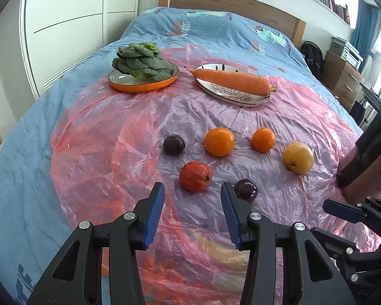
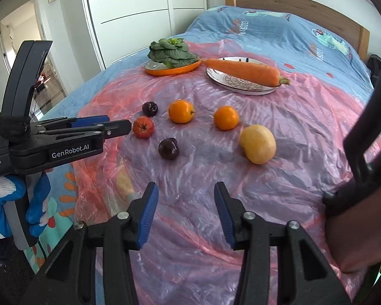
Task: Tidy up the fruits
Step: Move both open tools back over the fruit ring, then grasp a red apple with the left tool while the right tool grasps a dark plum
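Six loose fruits wait on the pink plastic sheet (image 1: 109,137); both claws hang spread and empty above its near edge.

The red fruit (image 1: 196,176), two dark plums (image 1: 174,145) (image 1: 245,189), two oranges (image 1: 219,141) (image 1: 263,139) and a yellow fruit (image 1: 298,157) lie apart in the middle of the sheet, nearer than the orange dish (image 1: 139,86) with greens and the patterned plate (image 1: 238,96) bearing a carrot (image 1: 233,80). I'd judge sorting has not begun: the left gripper (image 1: 192,194) looks lined up for the red fruit, which calls for lowering around it before closing. The right gripper (image 2: 186,194) has nothing between its jaws. Where the fruits belong isn't evident; the near plum sits partly behind a left fingertip.
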Motion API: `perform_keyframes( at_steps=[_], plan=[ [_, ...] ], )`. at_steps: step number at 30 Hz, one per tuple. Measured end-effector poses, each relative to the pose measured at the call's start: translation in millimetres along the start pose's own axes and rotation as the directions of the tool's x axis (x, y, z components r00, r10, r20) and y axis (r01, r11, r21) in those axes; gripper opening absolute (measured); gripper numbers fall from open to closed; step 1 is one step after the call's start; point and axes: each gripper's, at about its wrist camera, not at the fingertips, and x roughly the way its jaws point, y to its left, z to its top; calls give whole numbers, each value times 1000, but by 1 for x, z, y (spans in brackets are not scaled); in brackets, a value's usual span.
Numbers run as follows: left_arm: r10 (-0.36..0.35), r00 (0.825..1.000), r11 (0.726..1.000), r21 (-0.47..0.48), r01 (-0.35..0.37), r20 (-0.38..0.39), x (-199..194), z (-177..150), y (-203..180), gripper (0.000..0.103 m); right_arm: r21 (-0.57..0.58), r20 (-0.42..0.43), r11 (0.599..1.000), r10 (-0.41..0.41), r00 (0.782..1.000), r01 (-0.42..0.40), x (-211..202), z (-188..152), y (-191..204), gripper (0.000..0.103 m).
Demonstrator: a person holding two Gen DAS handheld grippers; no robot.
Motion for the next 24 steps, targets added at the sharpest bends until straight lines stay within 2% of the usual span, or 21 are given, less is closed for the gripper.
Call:
perform_keyframes(
  at_steps=[10, 17, 19, 24],
  plan=[
    [-42, 999, 999, 0, 42, -27, 31, 5, 3, 40, -65, -66, 997, 40, 997, -44, 55, 24, 7, 55],
    [-75, 996, 997, 2, 75, -47, 44, 3, 5, 40, -91, -82, 993, 72, 994, -80, 79, 34, 6, 55],
    [-85, 995, 996, 10, 85, -50, 47, 2, 5, 40, -98, -87, 991, 80, 993, -89, 85, 35, 6, 51],
    [-105, 993, 994, 28, 107, -53, 53, 3, 2, 38, -100, -96, 989, 98, 991, -107, 95, 37, 3, 33]
  ],
)
